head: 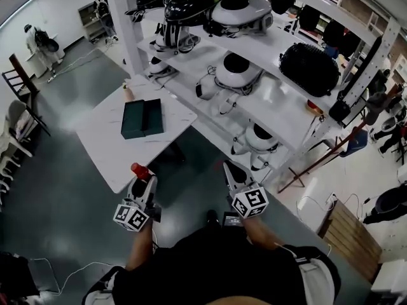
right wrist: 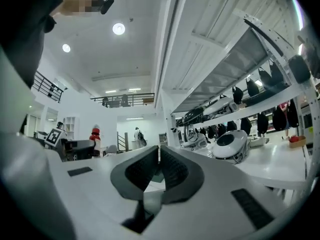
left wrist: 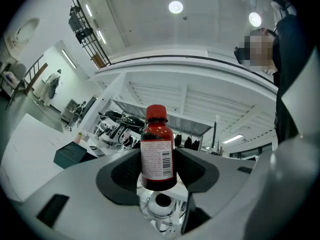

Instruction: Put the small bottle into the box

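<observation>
The small bottle (left wrist: 157,151) is dark brown with a red cap and a white label. It stands upright between the jaws of my left gripper (left wrist: 158,173), which is shut on its lower half. In the head view the bottle (head: 140,170) and left gripper (head: 141,183) hover over the grey floor, just off the near edge of the white table (head: 108,151). The box (head: 142,118) is dark green, lies open on that table, and shows again as the box (left wrist: 71,155) at left. My right gripper (head: 231,170) is shut on nothing; its pads (right wrist: 172,166) meet at the tips.
White shelving (head: 273,100) with rounded white and black machines runs along the right of the table. Chairs (head: 16,126) stand at the far left. A wooden crate (head: 346,237) sits at lower right. People stand at the back left (head: 38,43).
</observation>
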The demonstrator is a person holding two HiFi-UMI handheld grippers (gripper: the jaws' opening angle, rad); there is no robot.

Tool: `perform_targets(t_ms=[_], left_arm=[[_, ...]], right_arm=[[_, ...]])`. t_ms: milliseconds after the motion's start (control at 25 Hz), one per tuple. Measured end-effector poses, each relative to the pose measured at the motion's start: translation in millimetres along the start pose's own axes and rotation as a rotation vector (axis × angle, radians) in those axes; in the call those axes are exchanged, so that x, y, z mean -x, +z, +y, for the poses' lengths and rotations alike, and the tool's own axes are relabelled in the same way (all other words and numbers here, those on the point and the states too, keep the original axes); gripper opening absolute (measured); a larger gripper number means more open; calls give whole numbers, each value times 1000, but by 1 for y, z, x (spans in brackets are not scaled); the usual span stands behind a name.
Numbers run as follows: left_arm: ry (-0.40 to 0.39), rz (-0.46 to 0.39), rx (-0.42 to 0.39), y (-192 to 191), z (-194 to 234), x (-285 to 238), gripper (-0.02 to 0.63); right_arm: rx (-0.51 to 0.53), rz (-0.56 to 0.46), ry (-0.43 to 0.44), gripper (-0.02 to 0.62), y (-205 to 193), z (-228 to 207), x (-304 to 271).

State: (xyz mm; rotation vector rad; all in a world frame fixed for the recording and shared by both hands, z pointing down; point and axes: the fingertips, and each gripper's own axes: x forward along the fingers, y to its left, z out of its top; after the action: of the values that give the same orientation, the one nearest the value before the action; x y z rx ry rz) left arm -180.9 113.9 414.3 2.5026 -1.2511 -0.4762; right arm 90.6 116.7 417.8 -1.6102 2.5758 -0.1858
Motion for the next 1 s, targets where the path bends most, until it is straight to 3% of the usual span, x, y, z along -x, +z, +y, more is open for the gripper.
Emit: perform_targets(t_ms=[320,600,1000], left_arm=[[74,-51,-16,11,21,-82,225],[137,-54,-27,14,36,-115,225],[207,-12,5,2,87,-134,225]], right_arm=[[4,-7,51,37,14,-85,-61],[-9,-6,75,37,8,-135,-103],[-39,55,125,37,-18,-146,-164]])
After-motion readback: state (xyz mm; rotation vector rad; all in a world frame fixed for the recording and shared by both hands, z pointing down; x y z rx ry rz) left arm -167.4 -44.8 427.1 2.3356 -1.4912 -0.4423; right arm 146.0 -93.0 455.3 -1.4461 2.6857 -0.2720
